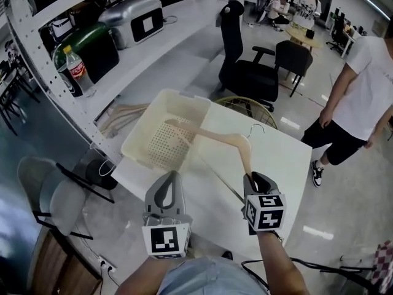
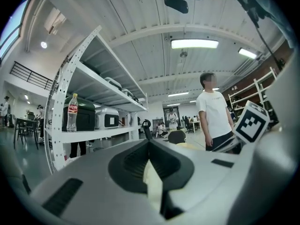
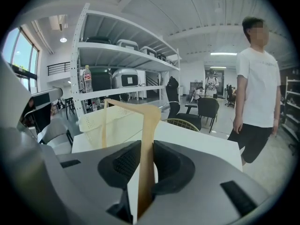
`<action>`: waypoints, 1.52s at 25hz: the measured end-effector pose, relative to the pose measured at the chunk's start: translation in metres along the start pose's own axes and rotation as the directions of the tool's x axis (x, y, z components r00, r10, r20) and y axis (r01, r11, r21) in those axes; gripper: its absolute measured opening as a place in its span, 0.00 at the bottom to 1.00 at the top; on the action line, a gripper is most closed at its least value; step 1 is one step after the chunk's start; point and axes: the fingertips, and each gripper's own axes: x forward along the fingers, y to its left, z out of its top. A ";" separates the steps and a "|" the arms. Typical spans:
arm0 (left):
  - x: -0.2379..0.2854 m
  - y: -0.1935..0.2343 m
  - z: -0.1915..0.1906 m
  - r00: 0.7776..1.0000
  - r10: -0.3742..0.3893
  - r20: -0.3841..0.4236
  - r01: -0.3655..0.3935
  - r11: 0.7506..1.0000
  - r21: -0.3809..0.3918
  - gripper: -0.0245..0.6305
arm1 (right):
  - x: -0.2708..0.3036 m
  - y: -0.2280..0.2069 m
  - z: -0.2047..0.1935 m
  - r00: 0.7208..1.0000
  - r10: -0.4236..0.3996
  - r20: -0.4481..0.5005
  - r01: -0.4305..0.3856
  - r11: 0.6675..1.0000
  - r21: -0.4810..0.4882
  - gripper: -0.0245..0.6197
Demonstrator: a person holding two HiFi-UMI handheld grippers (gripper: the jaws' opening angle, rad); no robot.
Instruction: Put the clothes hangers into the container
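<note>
Indoors, white table [image 1: 276, 158] beside shelving [image 1: 141, 57] — right tongs [image 1: 253, 179] clamp hanger [image 1: 215, 137], left tongs [image 1: 170, 177] closed

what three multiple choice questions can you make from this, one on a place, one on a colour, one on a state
1. The cola bottle stands:
A. on the floor
B. on the shelf
C. on a chair

2. The container is:
A. cream
B. blue
C. black

3. The right gripper is:
A. open and empty
B. shut on the wooden hanger
C. shut on a cup

Answers:
1. B, as the head view shows the bottle upright on the rack's shelf.
2. A, as its perforated walls are cream in both the head view and the right gripper view.
3. B, as the right gripper view shows the jaws pressed on either side of the hanger.
</note>
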 end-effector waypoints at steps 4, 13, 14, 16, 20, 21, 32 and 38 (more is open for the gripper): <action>0.021 0.027 0.005 0.999 -0.043 0.001 0.043 0.999 -0.024 0.05 | 0.021 0.017 0.021 0.999 -0.037 0.010 0.037 0.999 0.012 0.17; 0.053 0.079 0.003 0.991 -0.129 0.023 0.129 0.991 -0.018 0.06 | 0.052 0.046 0.049 0.992 -0.122 0.019 0.121 0.992 0.042 0.17; 0.056 0.083 0.002 0.991 -0.134 0.025 0.135 0.991 -0.007 0.06 | 0.054 0.048 0.049 0.992 -0.127 0.016 0.126 0.991 0.046 0.17; 0.061 0.088 0.000 0.989 -0.146 0.026 0.146 0.989 0.002 0.06 | 0.057 0.050 0.051 0.991 -0.135 0.009 0.134 0.990 0.049 0.17; 0.066 0.088 0.001 0.986 -0.168 0.018 0.168 0.986 0.000 0.06 | 0.059 0.051 0.051 0.990 -0.143 -0.011 0.143 0.988 0.050 0.17; 0.067 0.088 0.001 0.986 -0.167 0.015 0.167 0.986 -0.004 0.05 | 0.059 0.050 0.050 0.990 -0.143 -0.014 0.144 0.988 0.048 0.17; 0.078 0.085 0.001 0.995 -0.100 0.027 0.100 0.995 0.012 0.06 | 0.074 0.043 0.049 0.995 -0.080 -0.059 0.080 0.997 -0.004 0.17; 0.091 0.091 -0.004 0.995 -0.097 0.033 0.097 0.995 -0.014 0.05 | 0.088 0.036 0.045 0.989 -0.102 -0.104 0.100 0.995 -0.026 0.17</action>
